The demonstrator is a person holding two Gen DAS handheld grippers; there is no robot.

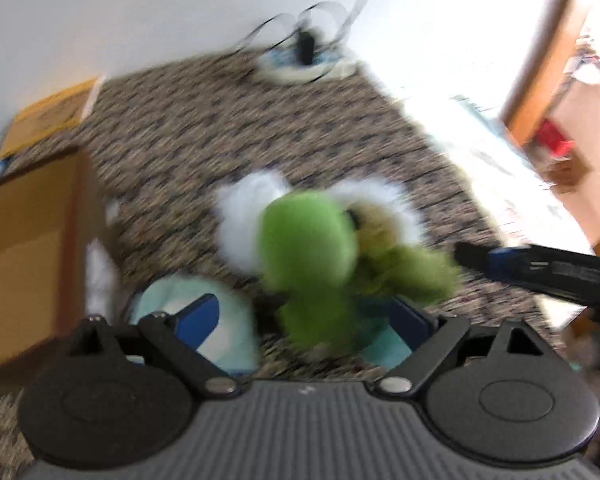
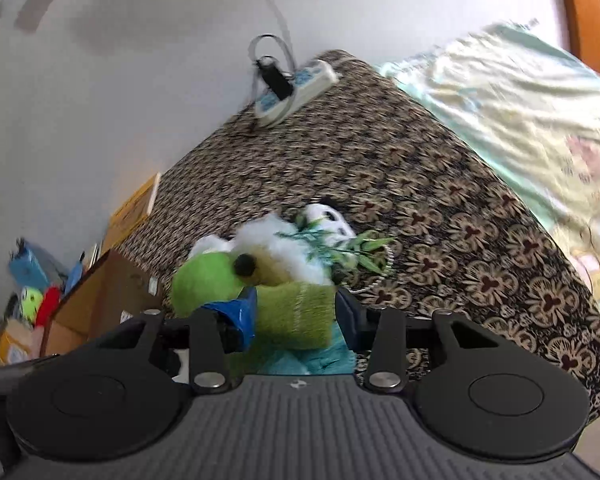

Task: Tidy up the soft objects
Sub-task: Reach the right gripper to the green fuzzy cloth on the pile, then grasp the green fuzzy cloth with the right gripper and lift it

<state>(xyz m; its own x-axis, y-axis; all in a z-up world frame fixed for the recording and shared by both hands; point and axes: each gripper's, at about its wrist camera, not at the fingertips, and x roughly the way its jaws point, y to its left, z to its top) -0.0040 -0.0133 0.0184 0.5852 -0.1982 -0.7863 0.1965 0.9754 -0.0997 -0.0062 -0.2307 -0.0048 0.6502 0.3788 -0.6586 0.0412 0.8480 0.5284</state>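
Left wrist view is pretty smeared, but the left gripper (image 1: 304,312) has its fingers spread wide with nothing pinched. The green plush (image 1: 312,264) sits at the middle of the frame, over the patterned carpet (image 1: 204,128), with white fluff (image 1: 240,216) behind it at about 10 o'clock and a pale blue plush (image 1: 228,320) low at 7. A brown box (image 1: 28,256) fills 9 o'clock, and the right gripper (image 1: 476,258) pokes in from 3, its tip at the plush's limb. Right wrist view is clearer: that gripper's blue fingers (image 2: 244,312) are pinching a fuzzy green limb of the plush between them, with a panda toy (image 2: 328,216) and leafy sprig (image 2: 356,246) beyond at 12. Looks like the pickup step; I'd guess the next move is carrying it toward the box at 9 without the floppy fabric slipping out.
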